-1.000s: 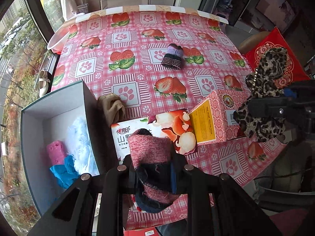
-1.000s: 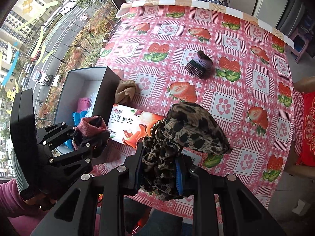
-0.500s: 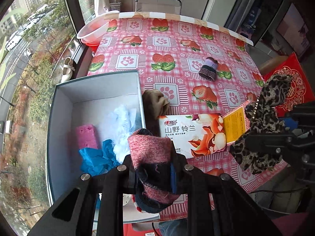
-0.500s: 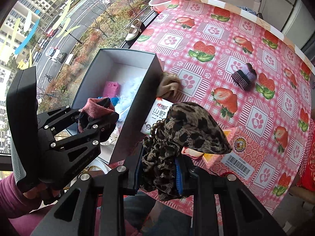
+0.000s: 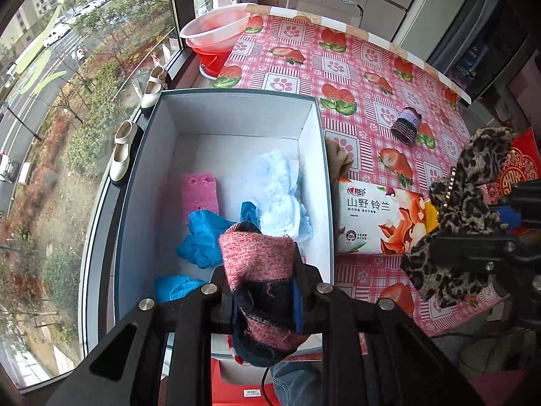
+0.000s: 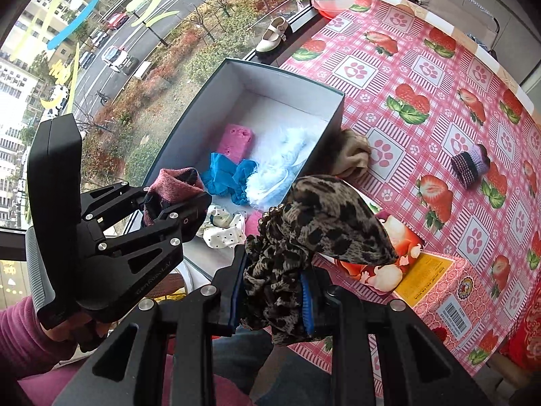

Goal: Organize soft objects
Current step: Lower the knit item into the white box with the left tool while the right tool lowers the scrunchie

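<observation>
My left gripper (image 5: 262, 299) is shut on a pink and navy knitted sock (image 5: 257, 260) and hangs over the near end of an open grey box (image 5: 236, 96). Inside the box lie a pink sponge (image 5: 199, 193), blue cloth (image 5: 203, 237), pale blue fluffy cloth (image 5: 282, 189) and a white dotted cloth (image 6: 225, 230). My right gripper (image 6: 272, 299) is shut on a leopard-print cloth (image 6: 314, 223), just right of the box over the table's near edge. On the table lie a tan cloth (image 6: 353, 155) against the box's side and a purple knitted piece (image 6: 470, 164) farther out.
A tissue pack (image 5: 375, 216) and a pink carton (image 6: 449, 291) lie on the strawberry tablecloth (image 5: 338, 67) right of the box. A plastic basin (image 5: 216, 28) sits at the far corner. Shoes (image 5: 123, 150) stand on the window ledge left of the box.
Both grippers have swung left with their cloths. The left one now hangs over the box's inside instead of over the tissue pack; the right one has come beside the box's wall.
</observation>
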